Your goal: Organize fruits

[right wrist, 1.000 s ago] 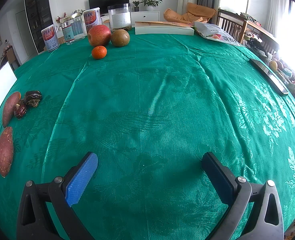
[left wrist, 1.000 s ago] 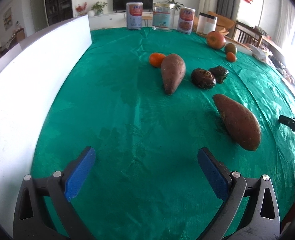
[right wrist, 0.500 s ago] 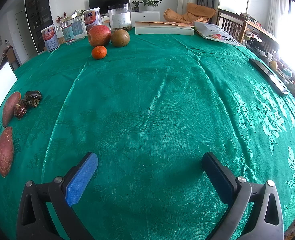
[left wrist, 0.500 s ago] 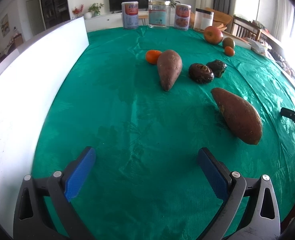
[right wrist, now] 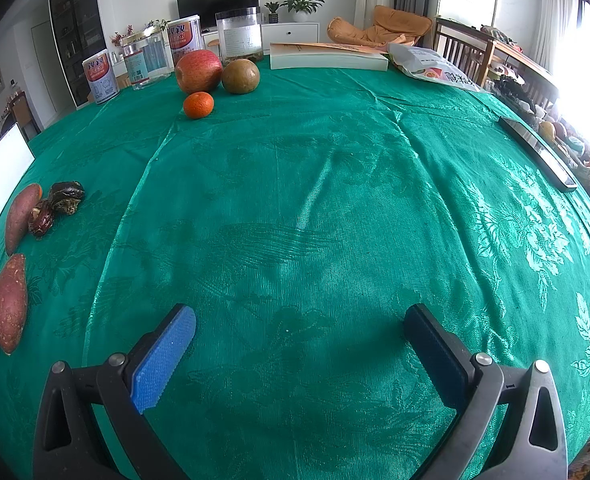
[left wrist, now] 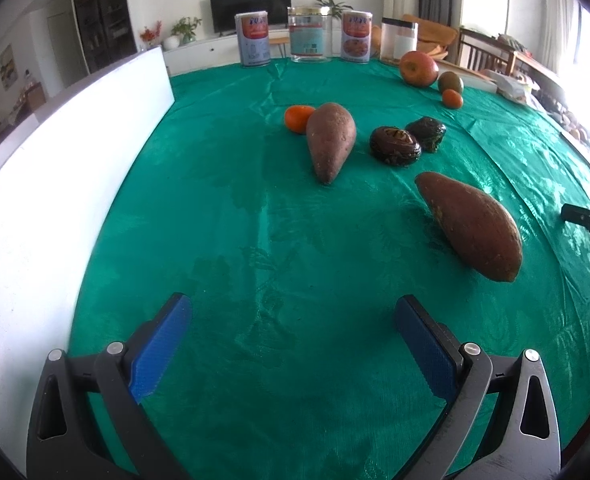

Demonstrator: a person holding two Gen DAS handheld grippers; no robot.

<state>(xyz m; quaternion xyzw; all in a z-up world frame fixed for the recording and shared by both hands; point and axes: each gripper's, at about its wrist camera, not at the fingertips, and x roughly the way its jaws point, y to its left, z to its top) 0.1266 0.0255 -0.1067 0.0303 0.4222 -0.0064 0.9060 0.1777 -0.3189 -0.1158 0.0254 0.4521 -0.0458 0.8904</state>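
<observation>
On the green tablecloth lie two sweet potatoes, one near (left wrist: 471, 226) and one farther (left wrist: 330, 140), an orange (left wrist: 297, 118) behind the farther one, and two dark wrinkled fruits (left wrist: 395, 146). A red apple (right wrist: 198, 71), a brownish-green round fruit (right wrist: 240, 76) and a small orange (right wrist: 198, 104) sit together at the back. My left gripper (left wrist: 291, 332) is open over bare cloth, short of the near sweet potato. My right gripper (right wrist: 299, 344) is open too, with nothing between its fingers, far from all the fruit.
A white board (left wrist: 55, 168) stands along the table's left side. Tins and clear jars (left wrist: 307, 40) line the far edge. A book (right wrist: 327, 60), a snack bag (right wrist: 435, 68) and a dark flat device (right wrist: 535, 152) lie at the right. Chairs stand beyond.
The left gripper's view has shifted slightly, so the fruit group sits a little lower and more to the right in frame. The right gripper has not moved. Both stay open.
</observation>
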